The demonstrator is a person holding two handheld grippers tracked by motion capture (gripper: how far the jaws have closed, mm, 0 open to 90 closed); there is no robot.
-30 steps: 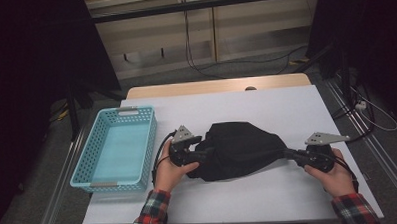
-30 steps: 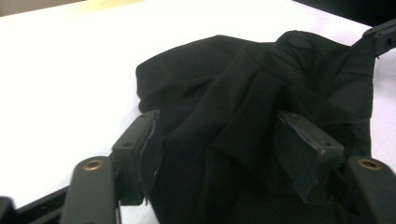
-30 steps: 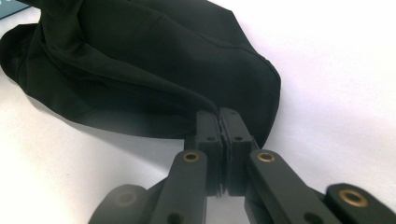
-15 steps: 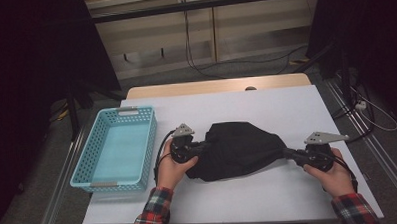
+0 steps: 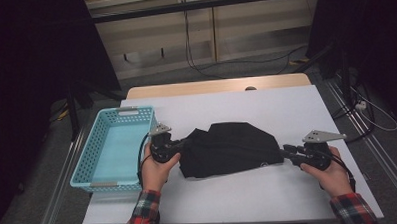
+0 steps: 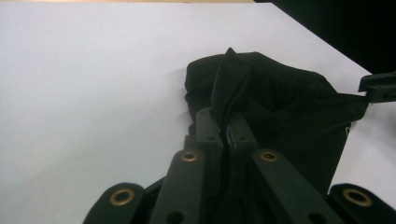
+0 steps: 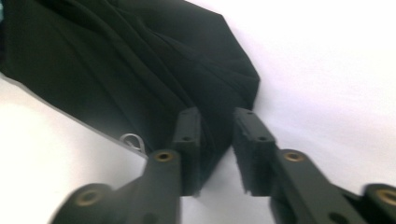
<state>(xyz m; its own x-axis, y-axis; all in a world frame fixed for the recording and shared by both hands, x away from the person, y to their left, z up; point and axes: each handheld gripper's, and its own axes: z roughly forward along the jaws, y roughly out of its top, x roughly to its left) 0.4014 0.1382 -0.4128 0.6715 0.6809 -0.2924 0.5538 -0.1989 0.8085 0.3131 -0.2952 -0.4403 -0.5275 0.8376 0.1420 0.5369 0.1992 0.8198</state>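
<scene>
A black cloth [image 5: 228, 148] lies crumpled in the middle of the white table [image 5: 286, 109]. My left gripper [image 5: 181, 145] is at the cloth's left edge and is shut on a raised fold of the black cloth [image 6: 280, 102], which stands up between the jaws of the left gripper [image 6: 224, 122]. At the cloth's right corner is my right gripper [image 5: 285, 152]. The right gripper [image 7: 217, 122] has just been opening its jaws. That corner of the black cloth [image 7: 116, 70] lies in the gap against one jaw, and the pads do not press on it.
A light blue plastic basket [image 5: 134, 110] stands at the table's left edge, close beside my left hand. A wooden board borders the table's far edge. Cables run over the floor behind and to the right.
My left gripper has moved left toward the basket, drawing the cloth's left edge with it so the cloth lies more stretched out. The right hand has stayed in place.
</scene>
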